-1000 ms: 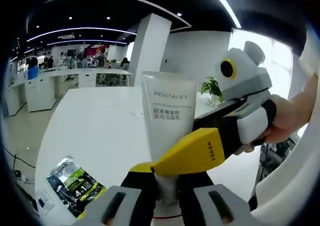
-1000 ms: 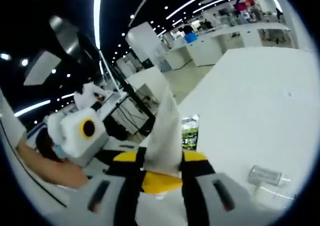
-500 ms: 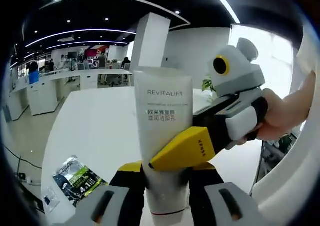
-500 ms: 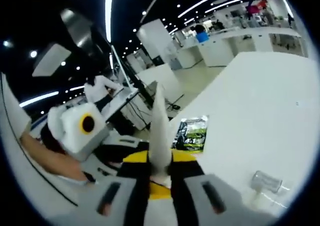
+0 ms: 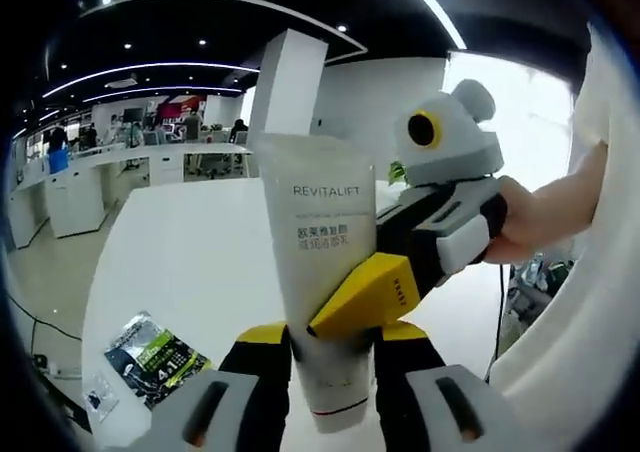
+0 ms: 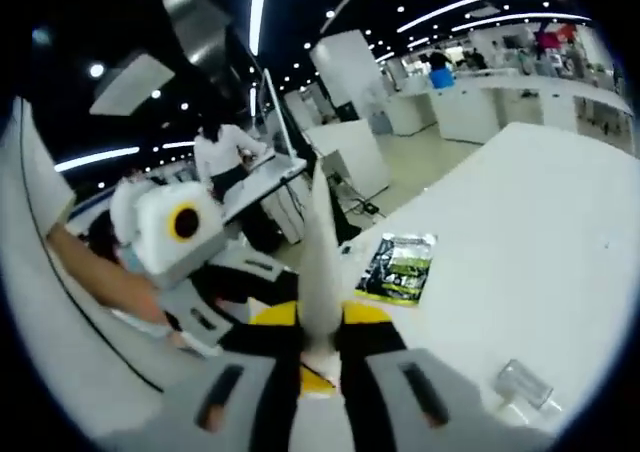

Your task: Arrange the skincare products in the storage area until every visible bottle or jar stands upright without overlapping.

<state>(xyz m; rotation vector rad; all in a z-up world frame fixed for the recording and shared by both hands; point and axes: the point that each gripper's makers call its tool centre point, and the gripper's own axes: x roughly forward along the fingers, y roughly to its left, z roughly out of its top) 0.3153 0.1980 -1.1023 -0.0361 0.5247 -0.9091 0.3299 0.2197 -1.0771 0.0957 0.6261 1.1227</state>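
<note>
Tube [image 5: 325, 272] between both tongs, above table [image 5: 190, 262]; sachet [image 5: 155, 357] lower left.

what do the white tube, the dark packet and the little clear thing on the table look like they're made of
Revitalift tube: probably soft matte plastic, opaque white with a flat crimped end. Packet: likely glossy foil or plastic film, given its crinkled shine. Clear item: transparent plastic or glass; too small to tell which.

**Bright office light, heavy fisheye bend**

Curved white ceiling light strips [image 5: 150, 67] and small spotlights illuminate both views evenly. A large bright window [image 5: 525, 122] blows out to white in the left gripper view. The glossy white table [image 6: 520, 272] reflects soft glare. Straight lines bow toward the edges. The right gripper view looks slightly blurred.
</note>
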